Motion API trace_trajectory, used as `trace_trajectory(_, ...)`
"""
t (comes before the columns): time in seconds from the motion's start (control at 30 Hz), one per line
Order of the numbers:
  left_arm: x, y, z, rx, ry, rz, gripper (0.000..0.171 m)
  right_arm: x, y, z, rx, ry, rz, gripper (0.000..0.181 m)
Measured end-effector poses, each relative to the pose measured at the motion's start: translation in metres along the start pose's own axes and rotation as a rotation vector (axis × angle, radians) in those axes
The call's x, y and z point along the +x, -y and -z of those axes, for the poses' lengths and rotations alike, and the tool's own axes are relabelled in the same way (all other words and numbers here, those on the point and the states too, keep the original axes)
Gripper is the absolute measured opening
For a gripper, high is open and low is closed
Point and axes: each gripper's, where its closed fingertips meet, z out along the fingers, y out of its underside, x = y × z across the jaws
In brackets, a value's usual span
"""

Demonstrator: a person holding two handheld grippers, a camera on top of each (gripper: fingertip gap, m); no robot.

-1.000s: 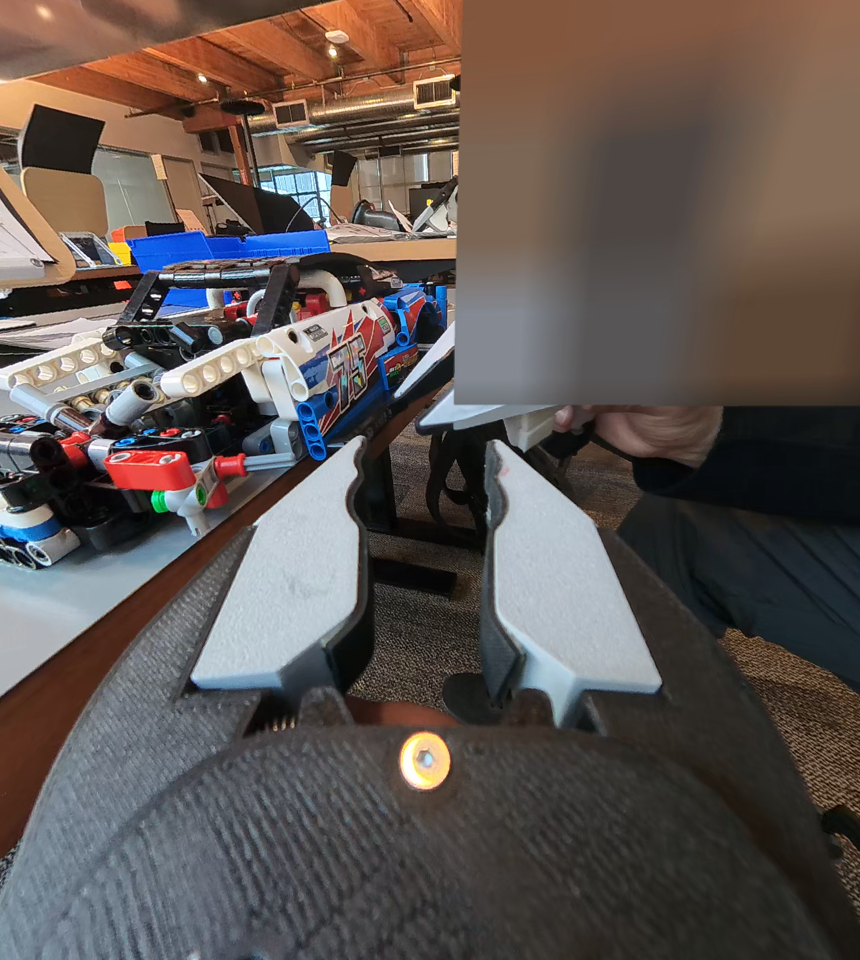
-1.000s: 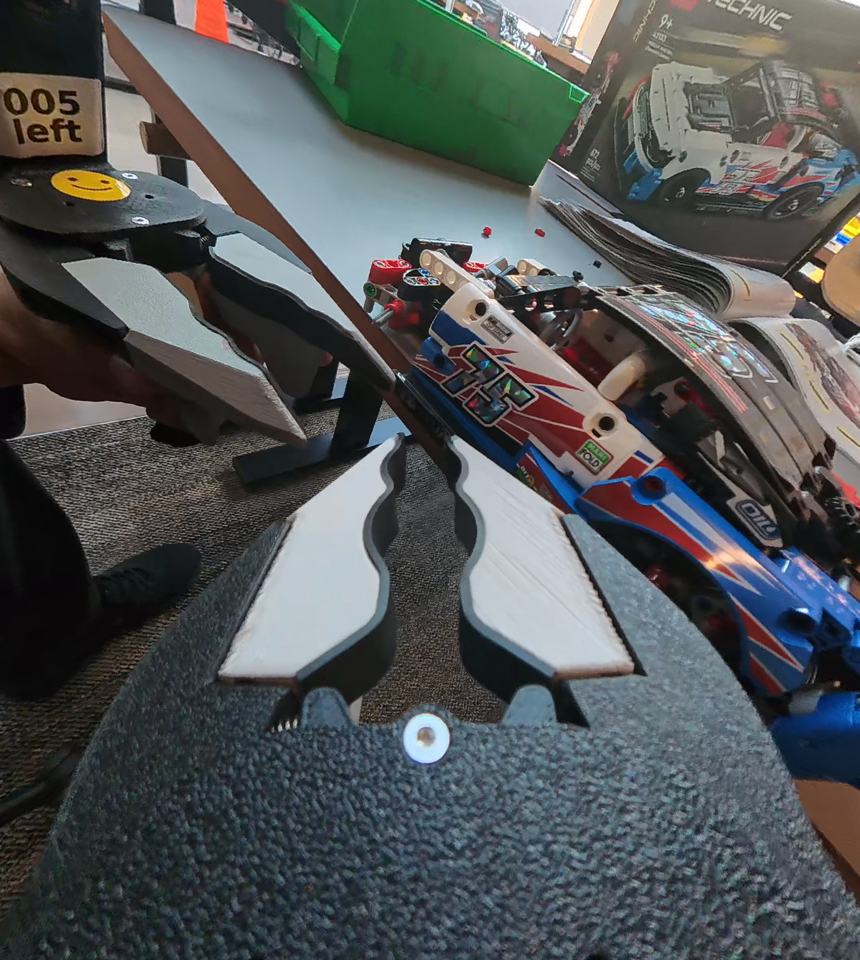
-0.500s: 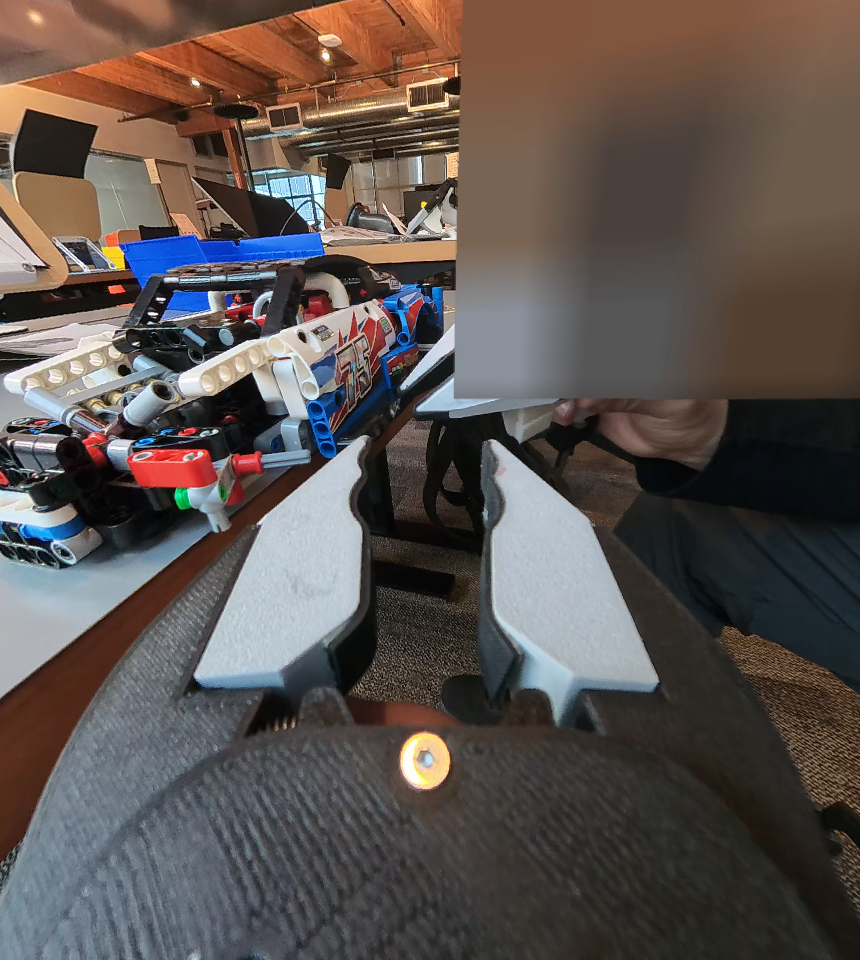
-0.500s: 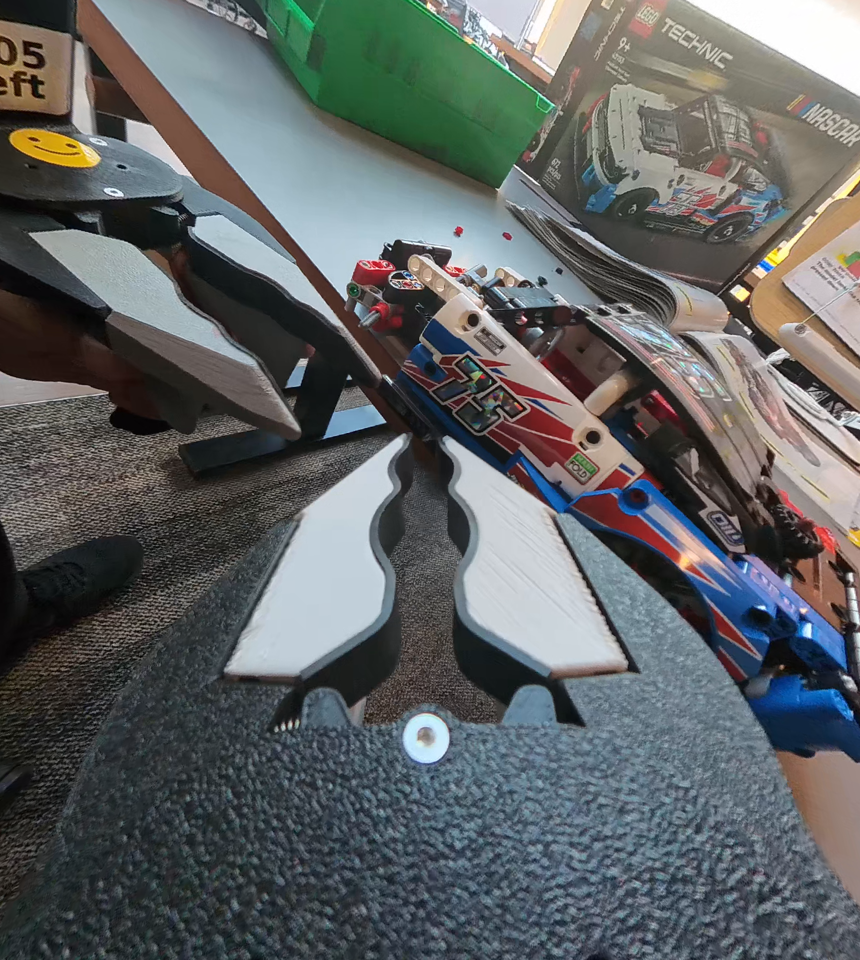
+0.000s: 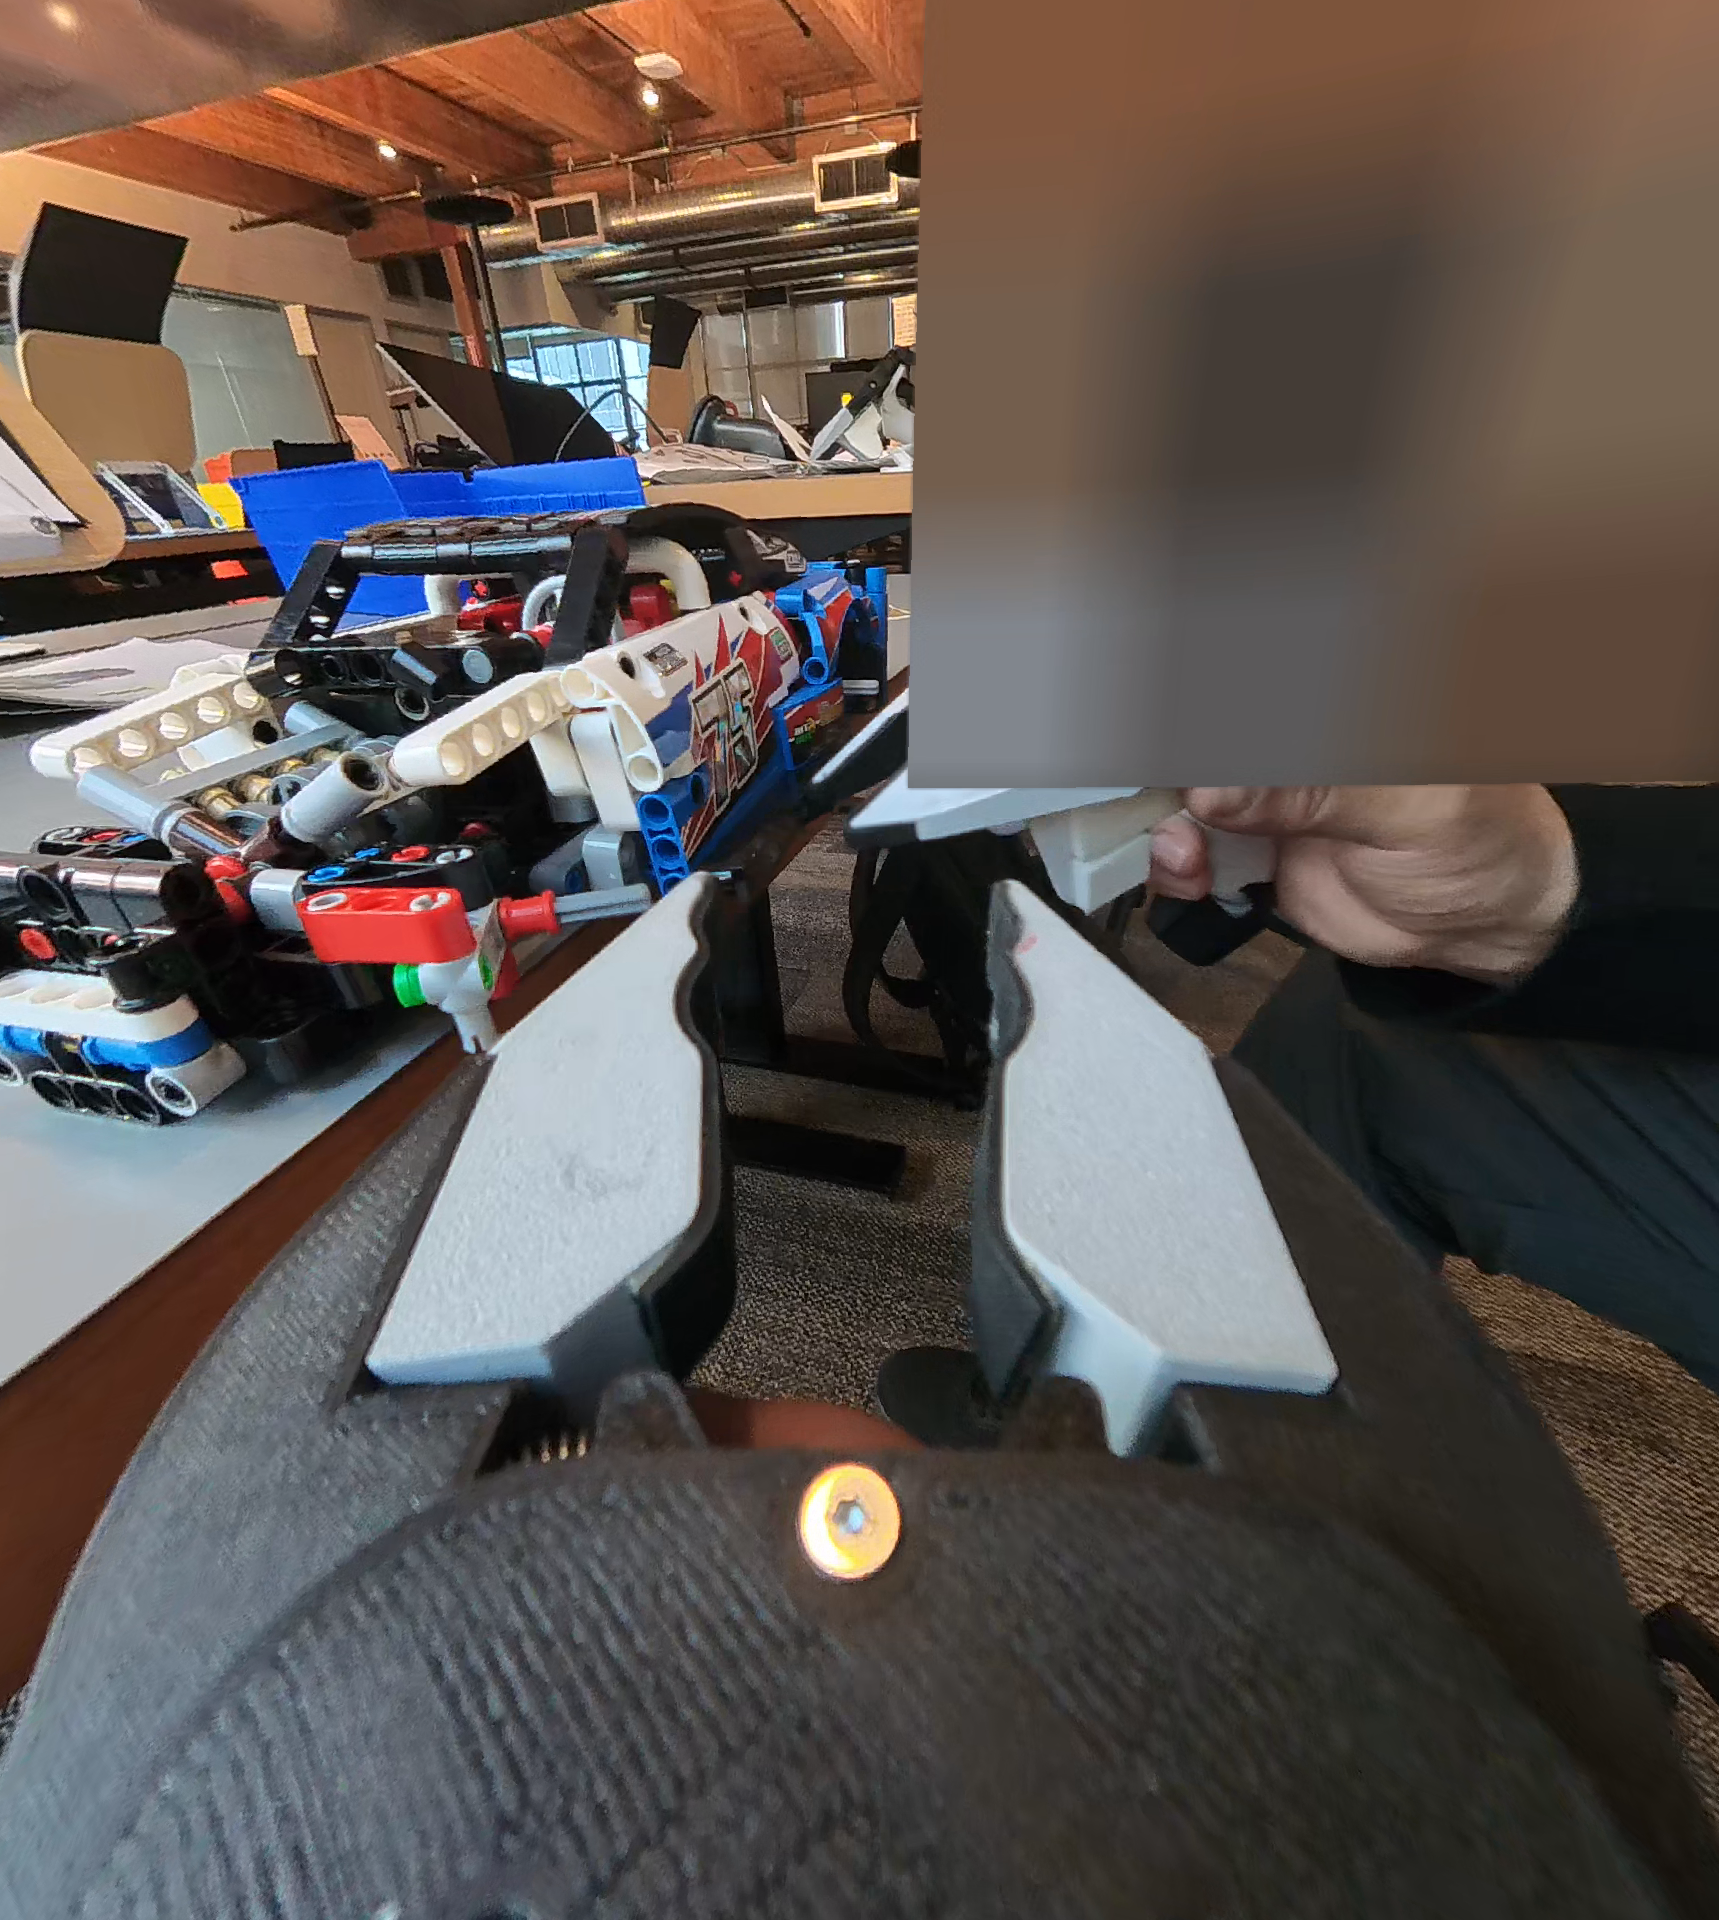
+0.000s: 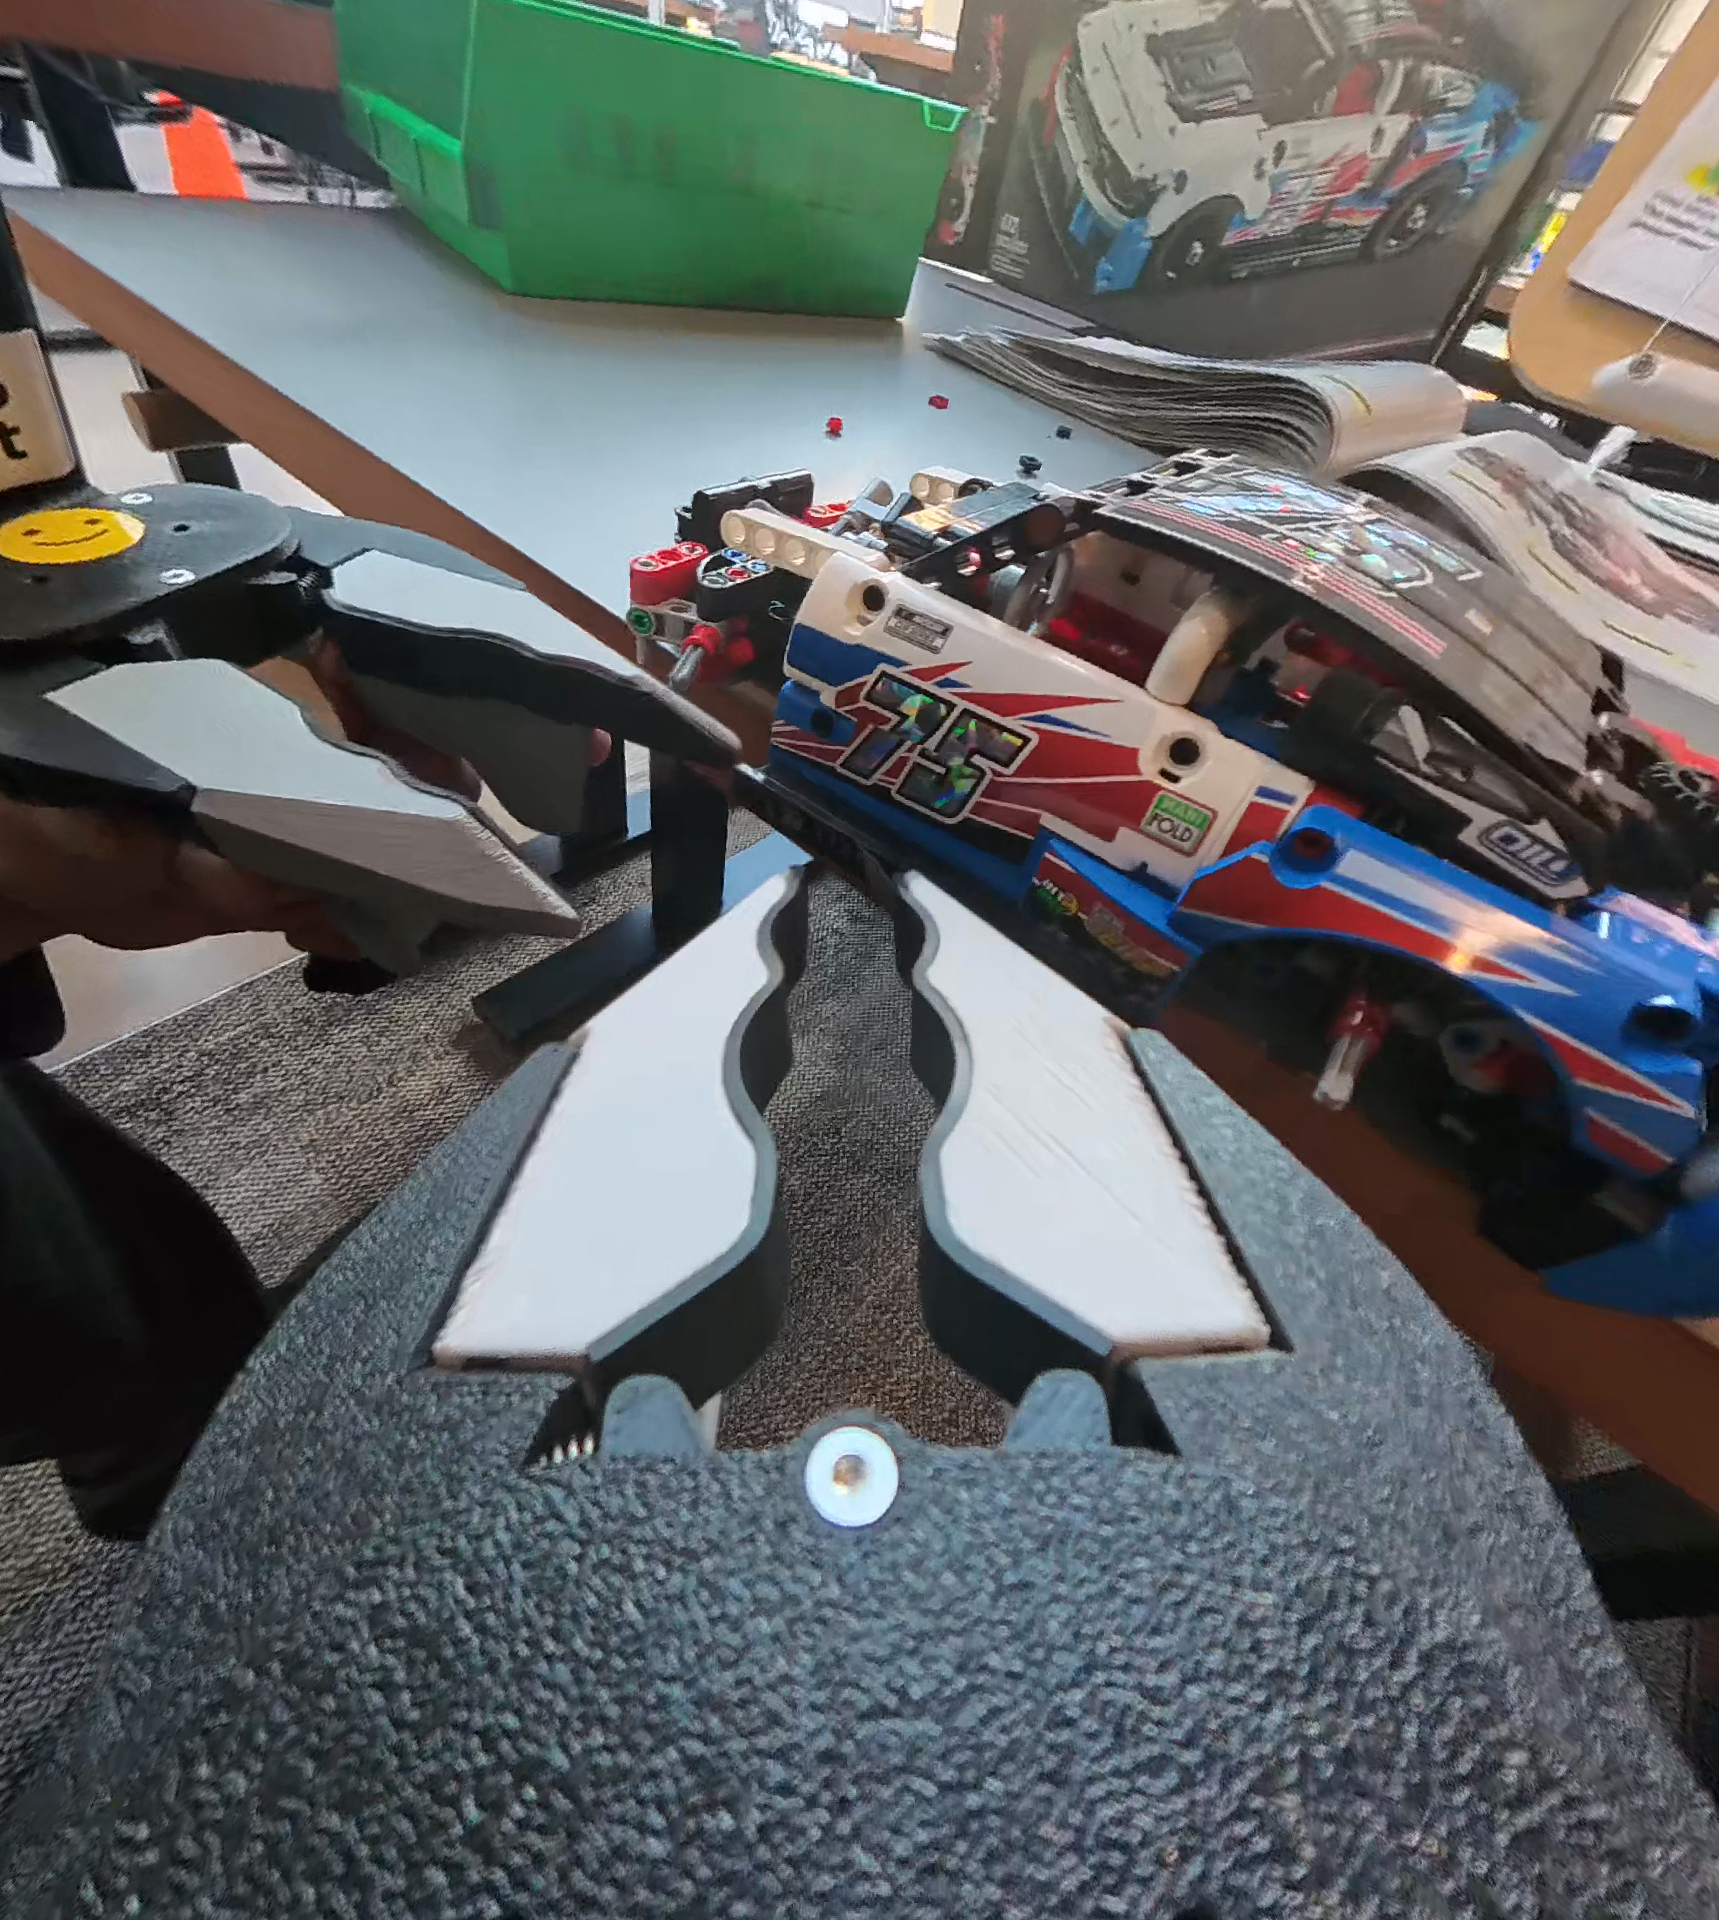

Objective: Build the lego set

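On the grey tabletop, close to its brown front edge, stands the half-built lego car, white, blue and red on its side, with a black roof. Its rear part reaches out a little over the edge of the tabletop. The front end, with open white beams and a red beam, has no body panels yet.

You hold both grippers low, in front of the tabletop edge and above the carpet. Your left gripper is open, with a clear gap between its two fingers, and it carries nothing. Its tips are near the front corner of the car but do not touch it. Your right gripper is also open, the gap being narrower, and it is empty too. It points at the tabletop edge just below the side panel of the car.

From the right wrist view, the left gripper is seen at the left side, with your hand under it. From the left wrist view, your other hand grasps the white handle of the right gripper.

Behind the car lie an open instruction booklet, a green bin and the set's box. Some small loose pieces are scattered on the tabletop between the bin and the car.
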Motion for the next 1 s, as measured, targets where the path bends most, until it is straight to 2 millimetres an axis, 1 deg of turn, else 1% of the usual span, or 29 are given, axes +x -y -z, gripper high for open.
trace_trajectory(0.13,0.004,0.002,-0.002,0.003,-0.012,-0.011,0.05,0.001,0.0,0.0,0.017,-0.011,-0.024,0.015)
trace_trajectory(0.2,0.005,0.003,-0.002,0.003,-0.011,-0.019,0.05,0.004,-0.001,0.0,0.015,-0.044,-0.031,0.011)
trace_trajectory(0.33,0.005,0.005,-0.002,0.004,-0.009,-0.025,0.051,0.004,0.0,0.002,0.026,-0.1,-0.029,0.016)
trace_trajectory(0.4,0.005,0.003,-0.002,-0.003,-0.011,-0.027,0.051,0.004,0.001,0.003,0.035,-0.127,-0.008,0.023)
trace_trajectory(0.43,0.005,0.003,-0.002,-0.004,-0.011,-0.027,0.051,0.004,0.0,0.003,0.032,-0.134,-0.008,0.036)
trace_trajectory(0.47,0.005,0.003,-0.002,-0.005,-0.012,-0.027,0.051,0.004,-0.001,0.004,0.029,-0.134,-0.01,0.038)
trace_trajectory(0.53,0.005,0.004,-0.001,-0.005,-0.013,-0.028,0.052,0.0,0.001,0.007,0.052,-0.106,-0.018,0.034)
trace_trajectory(0.6,0.005,0.006,0.001,0.002,-0.015,-0.03,0.051,0.0,0.005,0.012,0.084,-0.084,-0.022,0.021)
trace_trajectory(0.63,0.005,0.008,0.001,0.007,-0.019,-0.027,0.051,0.002,0.007,0.014,0.101,-0.078,-0.023,0.018)
trace_trajectory(0.7,0.006,0.009,0.002,0.011,-0.028,-0.022,0.051,0.004,0.01,0.013,0.108,-0.05,-0.035,0.012)
trace_trajectory(0.77,0.008,0.008,0.001,0.003,-0.033,-0.026,0.052,0.0,0.01,0.007,0.092,0.013,-0.056,0.002)
trace_trajectory(0.87,0.012,0.006,-0.002,-0.007,-0.046,-0.033,0.052,-0.006,0.006,-0.002,0.067,0.064,-0.088,0.006)
trace_trajectory(0.93,0.012,0.004,-0.003,-0.016,-0.046,-0.036,0.052,-0.007,0.0,-0.007,0.054,0.08,-0.107,0.005)
trace_trajectory(1.0,0.012,0.001,-0.005,-0.024,-0.042,-0.038,0.052,-0.006,0.0,-0.008,0.063,0.091,-0.128,0.002)
